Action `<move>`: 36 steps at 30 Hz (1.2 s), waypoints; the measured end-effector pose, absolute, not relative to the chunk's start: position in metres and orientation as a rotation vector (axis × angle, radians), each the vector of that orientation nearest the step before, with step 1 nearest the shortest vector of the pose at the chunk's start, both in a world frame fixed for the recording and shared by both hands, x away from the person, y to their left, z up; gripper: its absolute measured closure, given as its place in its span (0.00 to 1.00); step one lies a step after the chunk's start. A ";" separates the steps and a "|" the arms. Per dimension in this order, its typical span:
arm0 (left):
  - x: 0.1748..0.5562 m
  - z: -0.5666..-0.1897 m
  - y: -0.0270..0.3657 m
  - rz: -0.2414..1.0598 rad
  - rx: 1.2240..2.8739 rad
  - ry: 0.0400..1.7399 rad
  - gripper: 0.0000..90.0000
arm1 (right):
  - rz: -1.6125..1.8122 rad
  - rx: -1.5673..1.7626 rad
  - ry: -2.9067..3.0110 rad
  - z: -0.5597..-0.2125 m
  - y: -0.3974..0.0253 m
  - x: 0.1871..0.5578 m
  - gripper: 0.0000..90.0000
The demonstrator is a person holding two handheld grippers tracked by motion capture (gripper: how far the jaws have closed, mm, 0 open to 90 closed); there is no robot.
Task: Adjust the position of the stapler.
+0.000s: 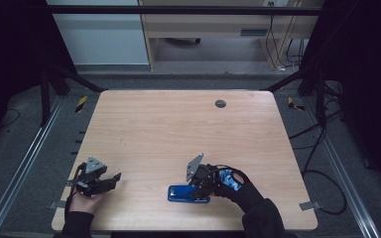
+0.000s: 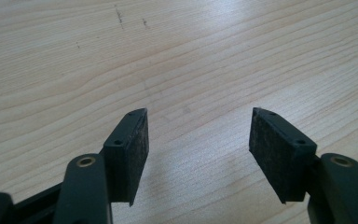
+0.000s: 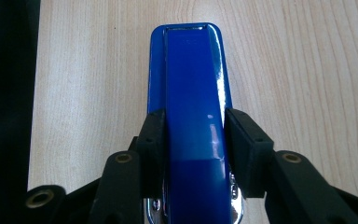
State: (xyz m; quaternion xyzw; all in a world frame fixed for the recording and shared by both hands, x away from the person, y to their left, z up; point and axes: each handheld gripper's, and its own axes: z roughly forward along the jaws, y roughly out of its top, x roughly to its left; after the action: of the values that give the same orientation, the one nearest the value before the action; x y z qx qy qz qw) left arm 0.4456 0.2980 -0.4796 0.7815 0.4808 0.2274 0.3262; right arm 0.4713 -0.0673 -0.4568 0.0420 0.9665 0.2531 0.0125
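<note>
Right gripper view: right gripper clamped on both sides of blue stapler, pads touching; stapler lies near table's front edge. Left gripper low at front-left, jaws wide, bare wood between

The blue metal stapler lies flat on the light wooden table, near its front edge and right of the middle. The right gripper sits at the stapler's right end, a jaw against each long side of it. The left gripper is well to the stapler's left, near the table's front left corner. The small round dark grommet lies far behind the stapler, near the back edge.
</note>
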 end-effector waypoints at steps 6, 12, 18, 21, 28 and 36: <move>0.446 -0.480 0.297 0.595 2.049 1.263 0.42 | 0.837 0.188 2.969 -0.453 -0.072 0.469 0.60; 0.446 -0.480 0.297 0.592 2.051 1.260 0.42 | 0.811 0.175 3.023 -0.457 -0.066 0.472 0.68; 0.446 -0.480 0.297 0.592 2.052 1.258 0.42 | 0.804 0.160 3.048 -0.460 -0.062 0.474 0.71; 0.446 -0.480 0.297 0.593 2.054 1.259 0.42 | 0.801 0.162 3.048 -0.460 -0.062 0.474 0.71; 0.446 -0.480 0.297 0.593 2.053 1.258 0.42 | 0.808 0.084 3.018 -0.460 -0.063 0.473 0.73; 0.446 -0.480 0.297 0.595 2.055 1.256 0.42 | 0.816 0.016 3.012 -0.457 -0.058 0.469 0.73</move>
State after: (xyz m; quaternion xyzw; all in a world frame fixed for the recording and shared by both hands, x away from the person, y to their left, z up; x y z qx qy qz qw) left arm 0.4457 0.2966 -0.4797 0.7835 0.4791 0.2268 0.3243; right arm 0.4691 -0.0581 -0.4570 0.0053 0.9652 0.2613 0.0104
